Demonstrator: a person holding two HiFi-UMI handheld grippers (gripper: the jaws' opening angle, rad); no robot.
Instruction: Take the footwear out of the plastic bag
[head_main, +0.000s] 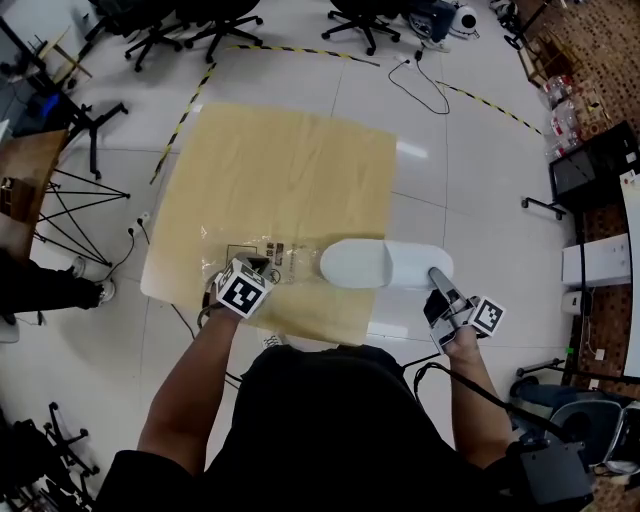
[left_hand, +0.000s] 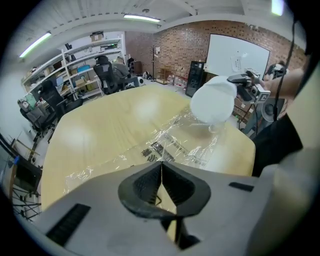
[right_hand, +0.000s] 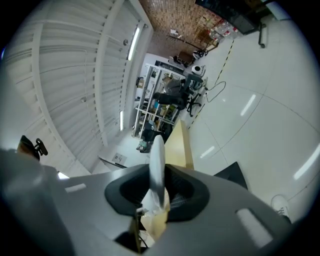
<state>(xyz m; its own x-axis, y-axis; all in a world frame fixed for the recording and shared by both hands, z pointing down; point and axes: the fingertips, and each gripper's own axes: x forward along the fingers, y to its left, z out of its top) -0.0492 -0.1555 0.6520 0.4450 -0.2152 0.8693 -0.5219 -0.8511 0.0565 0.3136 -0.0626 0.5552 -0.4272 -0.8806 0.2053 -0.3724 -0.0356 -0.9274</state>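
One slipper (head_main: 385, 264), one plastic bag (head_main: 287, 257)

Plain white slipper, smooth, rounded closed toe, no marking seen. Clamped by its thin edge in the jaws of the right gripper (head_main: 438, 280), set narrowly apart round it; toe stretching away from those jaws toward the left gripper (head_main: 257, 268). Raised ahead of the left jaws, just past the bag's far end. Clear crinkled plastic bag, black print, lying on the tan counter (head_main: 290, 170); near edge pinched in the fully closed left jaws.

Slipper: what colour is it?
The slipper is plain white; the head view shows it best.
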